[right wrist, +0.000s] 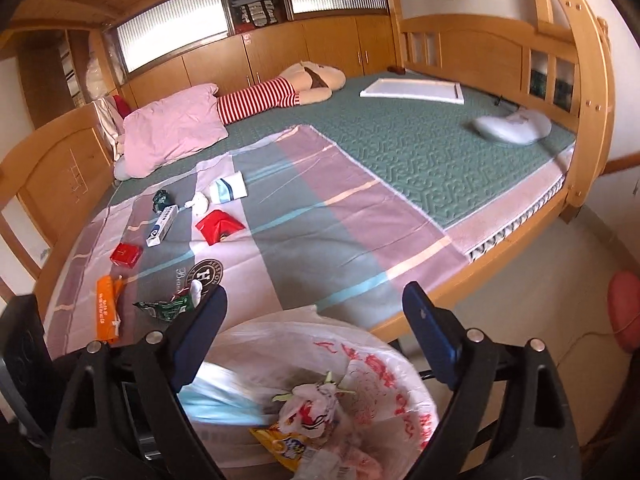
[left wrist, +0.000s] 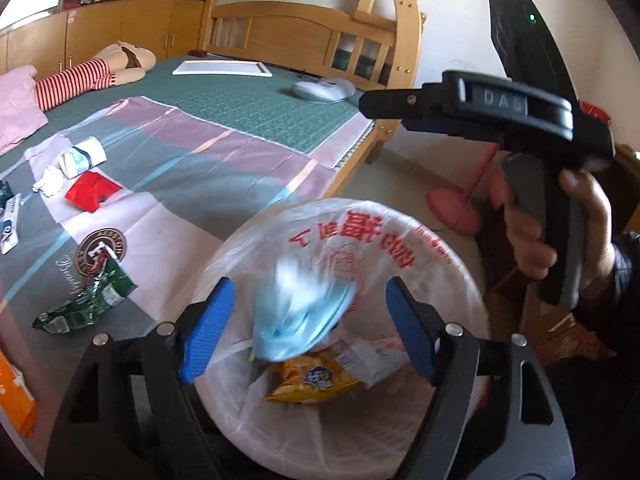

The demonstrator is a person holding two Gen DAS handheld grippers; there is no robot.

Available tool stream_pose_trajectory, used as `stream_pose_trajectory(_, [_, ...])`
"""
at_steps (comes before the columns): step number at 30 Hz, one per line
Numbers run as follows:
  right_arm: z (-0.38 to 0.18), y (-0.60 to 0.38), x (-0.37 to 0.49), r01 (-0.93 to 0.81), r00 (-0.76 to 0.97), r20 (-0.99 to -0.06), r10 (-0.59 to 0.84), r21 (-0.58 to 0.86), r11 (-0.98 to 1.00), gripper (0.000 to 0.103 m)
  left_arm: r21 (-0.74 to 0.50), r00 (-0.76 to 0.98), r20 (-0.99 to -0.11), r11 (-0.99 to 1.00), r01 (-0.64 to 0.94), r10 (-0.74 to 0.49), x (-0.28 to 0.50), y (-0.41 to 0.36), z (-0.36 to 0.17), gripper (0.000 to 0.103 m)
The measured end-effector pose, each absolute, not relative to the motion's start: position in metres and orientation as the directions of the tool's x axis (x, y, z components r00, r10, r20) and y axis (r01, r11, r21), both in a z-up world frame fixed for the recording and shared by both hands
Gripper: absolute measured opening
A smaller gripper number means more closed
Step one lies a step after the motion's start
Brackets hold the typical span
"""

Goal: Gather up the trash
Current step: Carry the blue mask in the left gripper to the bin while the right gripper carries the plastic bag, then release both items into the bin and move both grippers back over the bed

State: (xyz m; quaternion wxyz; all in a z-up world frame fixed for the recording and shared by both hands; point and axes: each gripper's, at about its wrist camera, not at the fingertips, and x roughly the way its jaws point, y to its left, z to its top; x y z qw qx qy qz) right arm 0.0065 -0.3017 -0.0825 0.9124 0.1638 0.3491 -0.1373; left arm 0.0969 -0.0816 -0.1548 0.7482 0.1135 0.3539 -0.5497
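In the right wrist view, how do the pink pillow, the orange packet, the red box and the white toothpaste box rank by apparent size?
1. pink pillow
2. orange packet, though it lies nearer the camera
3. white toothpaste box and red box: too alike to rank

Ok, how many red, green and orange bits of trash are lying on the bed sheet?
Red: 2 (red wrapper, red box)
Green: 2 (dark green ball, green packet)
Orange: 1 (orange pack)
Total: 5
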Motion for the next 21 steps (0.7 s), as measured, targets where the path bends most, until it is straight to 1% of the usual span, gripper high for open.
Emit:
stream_pose_trajectory(3, [-0.085, -0.298, 0.010, 0.358, 0.718, -0.686, -0.120, 0.217, 0.908, 0.090, -0.231, 0.199, -0.649, 0.439, 0.868, -0.735, 0.112, -0.070, -0.153, 0.079])
stream_pose_trajectory(6, [-0.078, -0.289, 0.012, 0.347, 0.746, -0.651, -0.141, 0.199, 0.917, 0.091, -0.251, 0.294, -0.616, 0.536, 0.806, -0.730, 0.139, -0.042, -0.143, 0.081])
stream_pose_trajectory(8, [-0.073, -0.279, 0.014, 0.339, 0.765, -0.621, -0.173, 0.159, 0.927, 0.099, -0.253, 0.385, -0.596, 0.620, 0.742, -0.704, 0.158, -0.020, -0.135, 0.084])
stream_pose_trajectory(10, [-0.071, -0.264, 0.024, 0.323, 0.773, -0.602, -0.200, 0.102, 0.941, 0.100, -0.204, 0.524, -0.601, 0.750, 0.629, -0.603, 0.178, 0.007, -0.129, 0.087])
stream_pose_trajectory(11, [-0.073, -0.258, 0.034, 0.301, 0.766, -0.615, -0.186, 0.088, 0.950, 0.100, -0.172, 0.581, -0.611, 0.807, 0.565, -0.538, 0.188, 0.020, -0.127, 0.088])
stream_pose_trajectory(12, [-0.076, -0.254, 0.044, 0.277, 0.753, -0.638, -0.160, 0.087, 0.957, 0.100, -0.132, 0.647, -0.628, 0.878, 0.459, -0.433, 0.203, 0.039, -0.128, 0.089])
stream_pose_trajectory(13, [-0.080, -0.249, 0.054, 0.255, 0.736, -0.665, -0.129, 0.095, 0.962, 0.100, -0.119, 0.669, -0.639, 0.908, 0.401, -0.379, 0.212, 0.049, -0.128, 0.089])
stream_pose_trajectory(14, [-0.086, -0.244, 0.067, 0.240, 0.711, -0.698, -0.093, 0.117, 0.964, 0.100, -0.116, 0.682, -0.657, 0.938, 0.327, -0.319, 0.222, 0.064, -0.131, 0.090])
stream_pose_trajectory(15, [-0.090, -0.240, 0.075, 0.241, 0.695, -0.716, -0.072, 0.137, 0.961, 0.100, -0.139, 0.674, -0.687, 0.959, 0.245, -0.272, 0.236, 0.082, -0.135, 0.090])
stream_pose_trajectory(18, [-0.101, -0.226, 0.096, 0.203, 0.667, -0.743, 0.045, 0.239, 0.950, 0.100, -0.259, 0.607, -0.759, 0.965, 0.051, -0.236, 0.261, 0.135, -0.150, 0.092])
stream_pose_trajectory(20, [-0.110, -0.211, 0.108, 0.175, 0.649, -0.752, 0.118, 0.299, 0.938, 0.100, -0.298, 0.565, -0.798, 0.952, -0.066, -0.210, 0.270, 0.161, -0.163, 0.092])
stream_pose_trajectory(21, [-0.113, -0.203, 0.113, 0.172, 0.636, -0.761, 0.130, 0.305, 0.937, 0.100, -0.309, 0.555, -0.806, 0.946, -0.097, -0.206, 0.271, 0.170, -0.166, 0.092])
